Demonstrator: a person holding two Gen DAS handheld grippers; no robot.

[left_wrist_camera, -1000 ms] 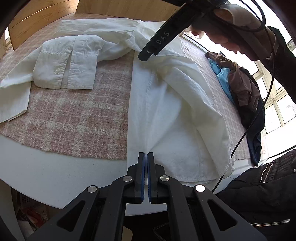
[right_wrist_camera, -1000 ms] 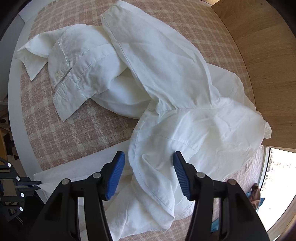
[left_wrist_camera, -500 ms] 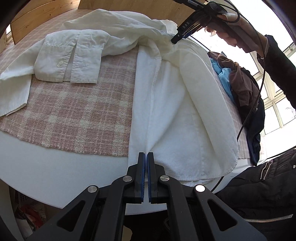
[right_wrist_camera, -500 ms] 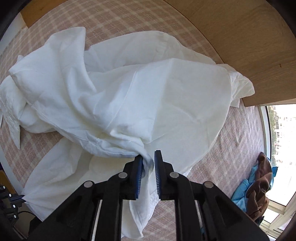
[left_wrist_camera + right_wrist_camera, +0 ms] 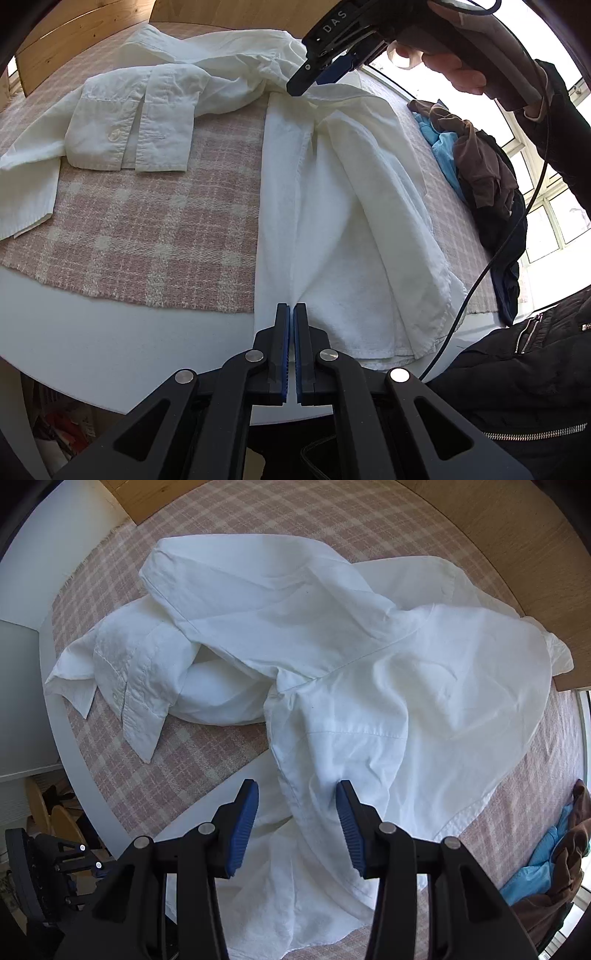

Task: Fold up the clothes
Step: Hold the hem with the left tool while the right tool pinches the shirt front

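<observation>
A white shirt [image 5: 343,221] lies crumpled on the pink plaid cloth, its sleeve and cuff [image 5: 129,136] stretched to the left. My left gripper [image 5: 290,314] is shut on the shirt's near hem at the table edge, and creases run toward the jaws. In the right wrist view the shirt [image 5: 369,664] fills the middle. My right gripper [image 5: 297,805] points straight down over a raised fold, its jaws opening. The fold lies between the blue pads [image 5: 243,823] without being pressed. The left wrist view shows the right gripper [image 5: 306,79] over the shirt's far end.
The plaid cloth [image 5: 147,229] covers a round white table [image 5: 92,332]. A pile of brown, blue and dark clothes [image 5: 480,173] sits at the right edge. Wooden panels [image 5: 517,535] stand behind the table. A person's black jacket [image 5: 517,387] and a cable are at the near right.
The right gripper closed on a fold of the shirt and pulled it toward the far side, then opened and let it drop. The left gripper stayed where it was.
</observation>
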